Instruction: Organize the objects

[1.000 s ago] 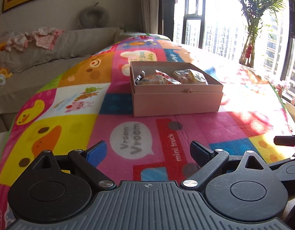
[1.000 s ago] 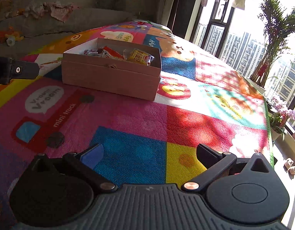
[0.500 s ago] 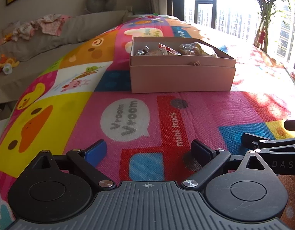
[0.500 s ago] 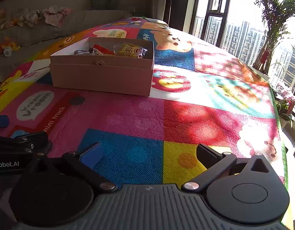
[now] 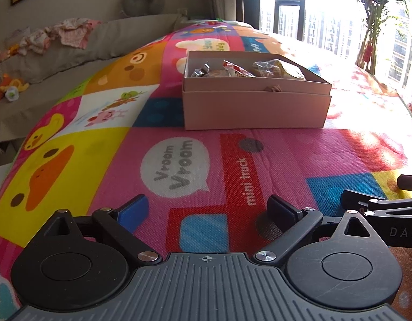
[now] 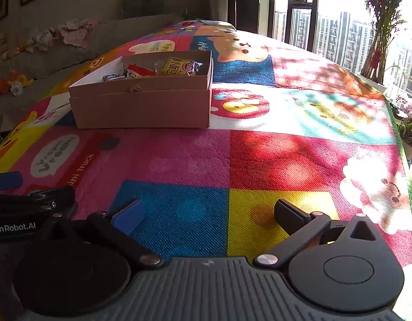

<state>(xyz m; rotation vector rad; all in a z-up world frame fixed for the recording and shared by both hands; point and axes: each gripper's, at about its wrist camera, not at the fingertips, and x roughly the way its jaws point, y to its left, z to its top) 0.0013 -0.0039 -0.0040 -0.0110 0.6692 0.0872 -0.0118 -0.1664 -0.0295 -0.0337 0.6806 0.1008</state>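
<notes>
A pink cardboard box (image 5: 255,109) (image 6: 141,109) stands open on the colourful play mat (image 5: 179,160) (image 6: 259,160). Inside lie several snack packets: a yellow one (image 6: 177,67), a red and white one (image 6: 137,71) (image 5: 236,69), a clear wrapped one (image 5: 275,68) and a silvery one (image 5: 200,71). My left gripper (image 5: 206,210) rests low over the mat in front of the box, open and holding nothing. Beside it to the right, my right gripper (image 6: 208,214) is also open and holds nothing. Each gripper shows at the edge of the other's view.
A grey sofa (image 5: 72,53) with clothes and small toys runs along the left of the mat. Tall windows and a potted palm (image 5: 377,21) (image 6: 379,26) stand at the right. Pink flowers (image 6: 409,115) sit beyond the mat's right edge.
Both grippers have sunk lower toward the mat and drawn side by side. The box and its contents have stayed put.
</notes>
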